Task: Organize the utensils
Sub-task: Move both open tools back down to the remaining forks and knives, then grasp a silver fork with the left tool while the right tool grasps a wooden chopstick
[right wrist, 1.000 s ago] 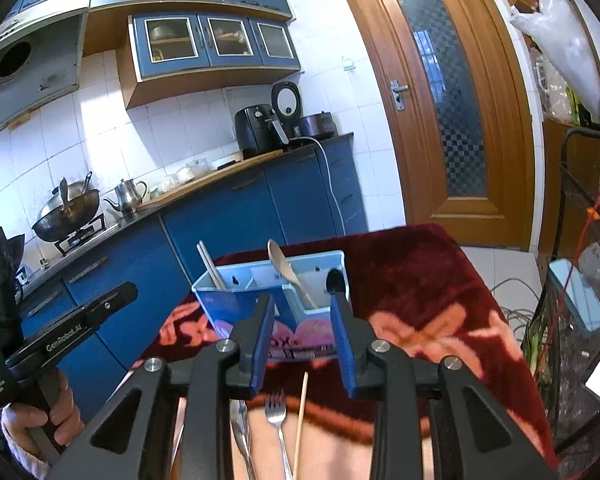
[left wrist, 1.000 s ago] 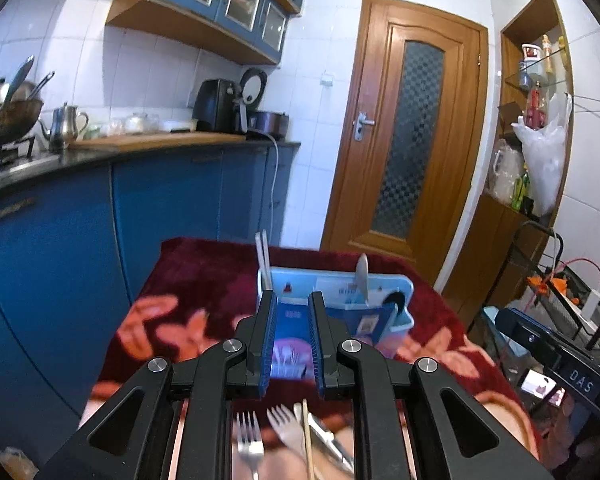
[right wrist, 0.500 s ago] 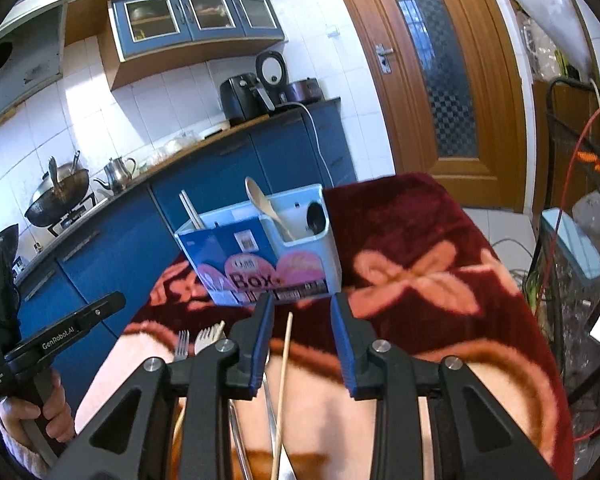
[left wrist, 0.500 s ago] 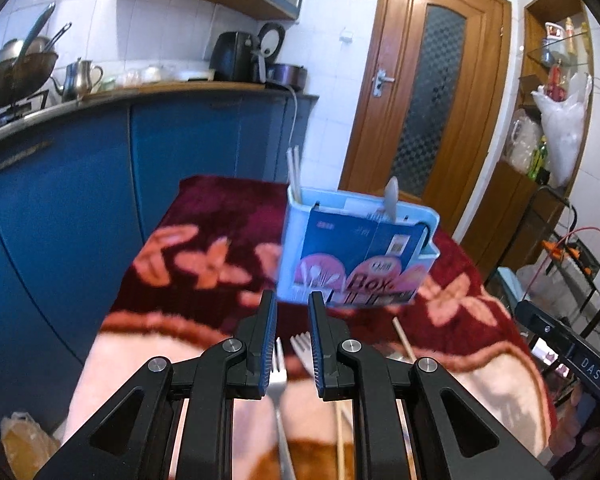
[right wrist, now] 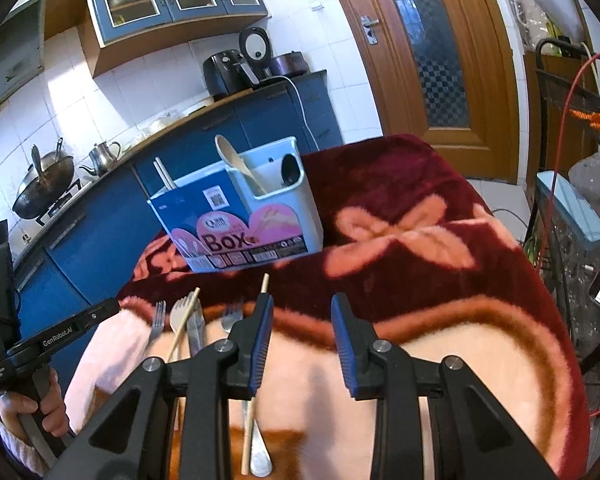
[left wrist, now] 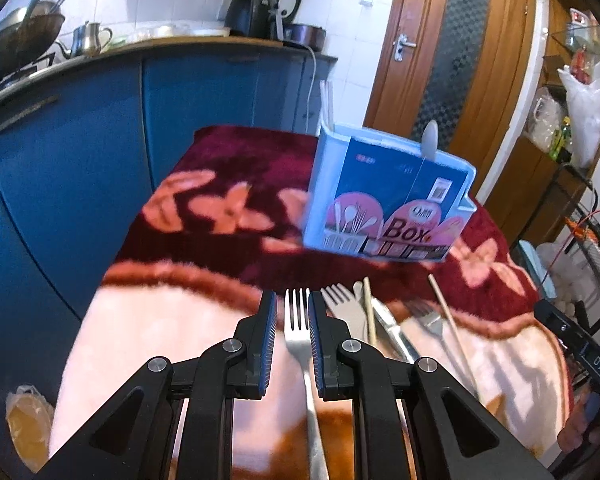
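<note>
Lying flat on the floral blanket (left wrist: 204,320), all the loose utensils are in front of the blue utensil box (left wrist: 384,200), on the side of its printed face. That box stands upright on the dark red part of the blanket and already holds a pair of white chopsticks (left wrist: 327,102) in its left end and a wooden spoon (right wrist: 238,164) leaning in its right compartment.

Nearest to the box front, from left to right in the left wrist view, are a steel fork (left wrist: 300,340), a pale wide fork (left wrist: 342,306), a thin wooden chopstick (left wrist: 370,312), a steel knife (left wrist: 392,332), a second steel fork (left wrist: 430,318) and another wooden chopstick (left wrist: 452,328) further right.

The left gripper (left wrist: 291,322) has its jaws narrowly apart, one on each side of the tines of the first steel fork; I cannot tell if the pads press it or only stand over it. The right gripper (right wrist: 298,340) has a clear gap between its jaws and holds nothing; under that gap only blanket shows. One chopstick passes just beside and under its left finger (right wrist: 256,344). A hand (right wrist: 28,408) in a pink sleeve holds the handle of the left gripper at the left edge of the right wrist view.
</note>
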